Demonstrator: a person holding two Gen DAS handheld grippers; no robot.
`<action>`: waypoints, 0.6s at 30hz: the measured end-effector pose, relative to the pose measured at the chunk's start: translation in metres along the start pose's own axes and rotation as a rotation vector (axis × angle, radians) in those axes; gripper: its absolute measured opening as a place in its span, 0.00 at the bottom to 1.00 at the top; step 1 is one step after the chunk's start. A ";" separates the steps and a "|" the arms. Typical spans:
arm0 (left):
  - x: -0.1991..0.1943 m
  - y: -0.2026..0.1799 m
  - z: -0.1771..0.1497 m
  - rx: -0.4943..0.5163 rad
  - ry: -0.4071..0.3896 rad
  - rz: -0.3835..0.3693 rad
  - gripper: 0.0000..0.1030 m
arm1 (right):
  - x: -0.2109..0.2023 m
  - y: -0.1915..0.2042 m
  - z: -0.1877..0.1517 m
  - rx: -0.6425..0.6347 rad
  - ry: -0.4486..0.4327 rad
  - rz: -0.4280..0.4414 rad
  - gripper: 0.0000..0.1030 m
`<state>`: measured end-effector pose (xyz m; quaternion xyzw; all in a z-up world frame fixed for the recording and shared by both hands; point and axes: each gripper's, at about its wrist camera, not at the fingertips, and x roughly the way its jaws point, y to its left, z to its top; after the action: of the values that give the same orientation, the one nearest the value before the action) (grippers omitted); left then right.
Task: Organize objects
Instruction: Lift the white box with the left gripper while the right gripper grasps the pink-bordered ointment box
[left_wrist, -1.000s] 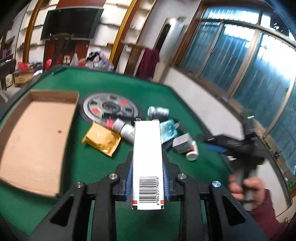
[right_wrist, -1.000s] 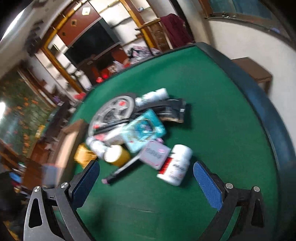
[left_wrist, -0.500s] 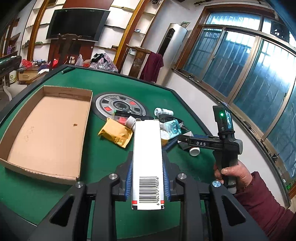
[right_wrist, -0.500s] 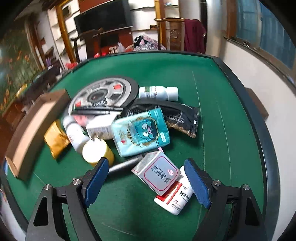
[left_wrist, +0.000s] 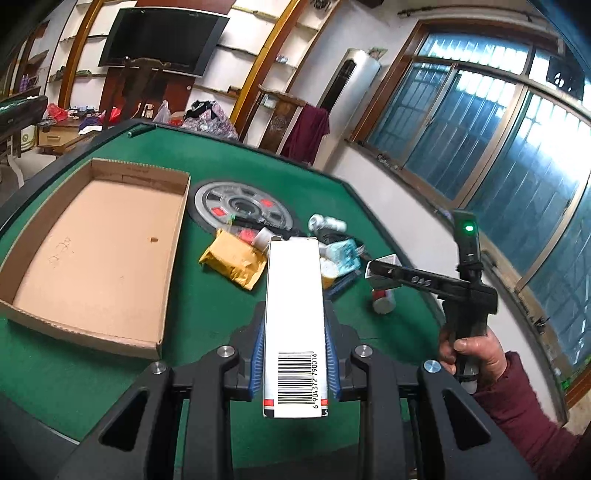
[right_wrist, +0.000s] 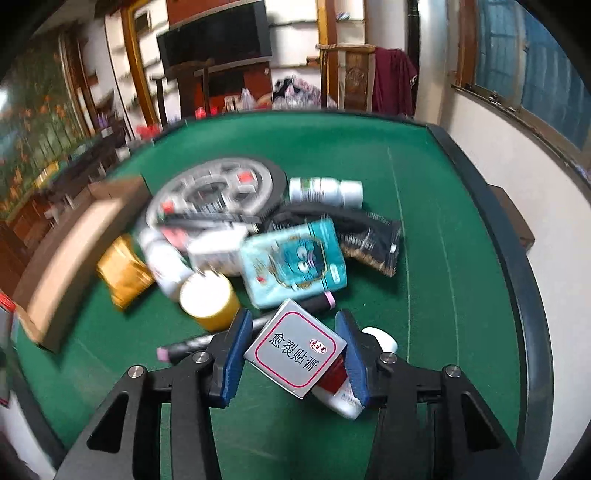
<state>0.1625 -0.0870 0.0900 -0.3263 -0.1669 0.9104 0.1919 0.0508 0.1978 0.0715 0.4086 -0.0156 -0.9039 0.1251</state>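
My left gripper (left_wrist: 294, 354) is shut on a long white box with a barcode (left_wrist: 293, 317) and holds it above the green table, right of the open cardboard tray (left_wrist: 92, 254). My right gripper (right_wrist: 293, 354) has closed on a flat silver box with red-framed Chinese print (right_wrist: 295, 350), lifted slightly over a white and red bottle (right_wrist: 343, 395). The right gripper also shows in the left wrist view (left_wrist: 384, 273), over the pile.
The pile holds a teal cartoon packet (right_wrist: 295, 266), a yellow-capped jar (right_wrist: 208, 299), a gold pouch (right_wrist: 123, 271), a black pouch (right_wrist: 369, 236), a white bottle (right_wrist: 325, 190), a pen (right_wrist: 192, 345) and a grey weight plate (right_wrist: 218, 192). The table's dark rim (right_wrist: 517, 266) curves at the right.
My right gripper moved in and shut on the silver box, which was lying between its open jaws before. My left gripper pulled back a little with the white box.
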 end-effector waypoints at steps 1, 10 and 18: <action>-0.010 -0.001 0.001 -0.004 -0.016 -0.012 0.25 | -0.012 0.001 0.002 0.015 -0.020 0.028 0.49; -0.128 -0.030 -0.001 0.035 -0.210 -0.111 0.25 | -0.159 0.044 0.008 0.073 -0.224 0.391 0.50; -0.241 -0.060 0.056 0.105 -0.368 -0.140 0.25 | -0.262 0.101 0.032 -0.001 -0.335 0.621 0.50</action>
<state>0.3122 -0.1557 0.2840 -0.1315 -0.1738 0.9466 0.2377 0.2151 0.1606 0.2985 0.2302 -0.1592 -0.8773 0.3899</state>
